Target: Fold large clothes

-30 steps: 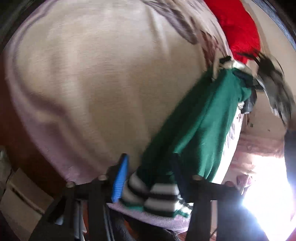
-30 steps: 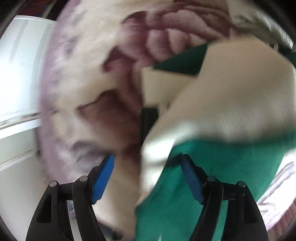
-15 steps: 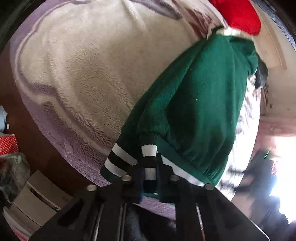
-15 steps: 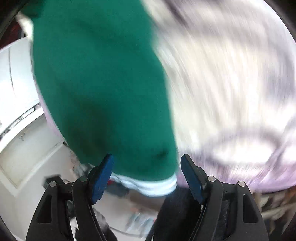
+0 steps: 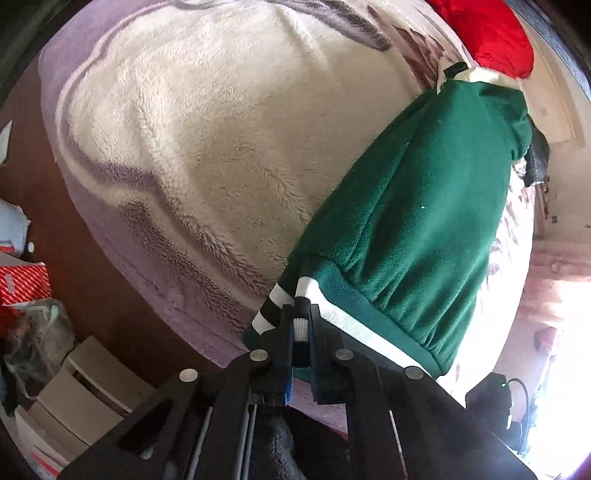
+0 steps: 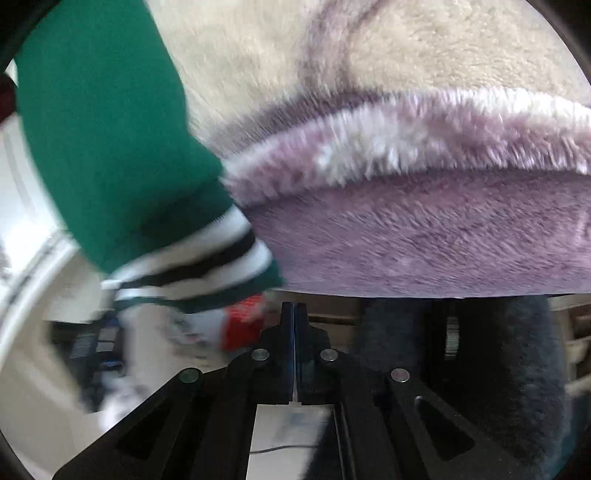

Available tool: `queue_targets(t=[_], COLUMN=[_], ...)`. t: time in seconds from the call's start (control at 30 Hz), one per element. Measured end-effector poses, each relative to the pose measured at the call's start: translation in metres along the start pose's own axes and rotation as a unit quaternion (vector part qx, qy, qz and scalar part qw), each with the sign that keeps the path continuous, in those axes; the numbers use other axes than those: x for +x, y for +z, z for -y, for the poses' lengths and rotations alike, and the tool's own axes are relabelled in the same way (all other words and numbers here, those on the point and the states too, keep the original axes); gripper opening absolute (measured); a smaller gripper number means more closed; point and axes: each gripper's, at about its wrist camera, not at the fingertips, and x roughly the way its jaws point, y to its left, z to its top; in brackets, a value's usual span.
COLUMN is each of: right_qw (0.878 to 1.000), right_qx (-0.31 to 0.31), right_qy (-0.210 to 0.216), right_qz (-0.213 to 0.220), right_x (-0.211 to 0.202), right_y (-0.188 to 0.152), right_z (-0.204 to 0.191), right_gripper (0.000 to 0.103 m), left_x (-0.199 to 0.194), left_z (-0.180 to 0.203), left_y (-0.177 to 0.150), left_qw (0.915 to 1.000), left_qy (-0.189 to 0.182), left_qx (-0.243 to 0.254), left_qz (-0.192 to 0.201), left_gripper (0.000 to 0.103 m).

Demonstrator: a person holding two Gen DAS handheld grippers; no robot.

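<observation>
Since half a second ago the right tool (image 6: 294,314) has closed: its fingers, then spread wide, now meet with nothing between them. It has also dropped to the blanket's (image 6: 424,236) purple edge, and the green sweater (image 6: 103,122) now hangs up and to its left, its striped cuff (image 6: 192,258) dangling past the edge, not touching the tool. The left tool (image 5: 300,325) remains clamped on the sweater's (image 5: 413,229) striped cuff (image 5: 301,325), as before. From that grip the sweater stretches ahead and to the right across the fluffy cream blanket (image 5: 221,147) on the bed. A red pillow (image 5: 487,33) lies beyond the sweater's far end. To the left of the left tool, below the bed, sit a red box (image 5: 22,284) and some pale boxes (image 5: 85,391). The right view is blurred.
</observation>
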Motion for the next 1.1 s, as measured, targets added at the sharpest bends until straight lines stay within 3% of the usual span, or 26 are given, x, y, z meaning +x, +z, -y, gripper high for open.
queue_targets(t=[0.07, 0.1, 0.13, 0.27, 0.33, 0.4, 0.53, 0.63, 0.77, 0.87, 0.9, 0.93, 0.97, 1.03, 1.1], right_qw=[0.999, 0.998, 0.998, 0.996, 0.996, 0.994, 0.985, 0.98, 0.983, 0.989, 0.99, 0.991, 0.99, 0.987, 0.984], right_qx=[-0.01, -0.021, -0.033, -0.069, -0.081, -0.099, -0.139, -0.152, -0.143, -0.131, -0.128, -0.125, -0.125, -0.136, -0.143], right_qy=[0.037, 0.044, 0.049, 0.038, 0.025, -0.009, -0.076, -0.11, -0.1, -0.052, -0.03, -0.004, 0.014, 0.037, 0.036], right_qz=[0.018, 0.026, 0.034, 0.031, 0.027, 0.043, 0.064, 0.068, 0.06, 0.043, 0.044, 0.052, 0.062, 0.081, 0.098], right_x=[-0.019, -0.026, -0.03, -0.013, 0.001, 0.007, 0.004, 0.018, 0.018, -0.006, -0.015, -0.026, -0.037, -0.061, -0.073], right_y=[0.003, 0.005, 0.007, 0.024, 0.029, 0.021, 0.001, 0.011, 0.017, 0.024, 0.024, 0.026, 0.027, 0.035, 0.046], right_z=[-0.002, -0.005, -0.008, -0.021, -0.033, -0.043, -0.057, -0.071, -0.075, -0.056, -0.051, -0.048, -0.047, -0.048, -0.052], right_gripper=[0.023, 0.057, 0.077, 0.074, 0.019, 0.012, 0.008, 0.008, 0.011, 0.024, 0.041, 0.057, 0.062, 0.067, 0.067], left_x=[-0.002, -0.004, -0.005, -0.006, -0.006, -0.007, -0.002, 0.001, -0.004, -0.021, -0.03, -0.037, -0.041, -0.047, -0.04], left_z=[0.003, 0.003, 0.004, 0.007, 0.011, 0.01, 0.005, 0.002, 0.006, 0.003, 0.004, 0.005, 0.007, 0.012, 0.019], left_y=[-0.001, -0.003, -0.004, -0.005, -0.005, -0.005, -0.007, -0.005, -0.001, 0.004, 0.006, 0.008, 0.012, 0.023, 0.038], left_qw=[0.9999, 0.9998, 0.9996, 0.9994, 0.9991, 0.9991, 0.9987, 0.9987, 0.9989, 0.998, 0.9977, 0.9972, 0.9966, 0.9949, 0.9918], left_qy=[0.005, 0.008, 0.01, 0.015, 0.021, 0.022, 0.028, 0.031, 0.014, -0.044, -0.053, -0.063, -0.072, -0.092, -0.114], left_qx=[0.012, 0.02, 0.025, 0.03, 0.037, 0.037, 0.043, 0.038, 0.033, 0.01, 0.011, 0.016, 0.02, 0.035, 0.055], left_qz=[0.002, 0.003, 0.003, 0.002, 0.002, 0.001, -0.009, -0.013, -0.032, -0.046, -0.04, -0.037, -0.034, -0.021, -0.02], left_gripper=[0.005, 0.005, 0.005, 0.005, 0.005, 0.005, 0.005, 0.005, 0.009, 0.011, 0.014, 0.026, 0.046, 0.068, 0.068])
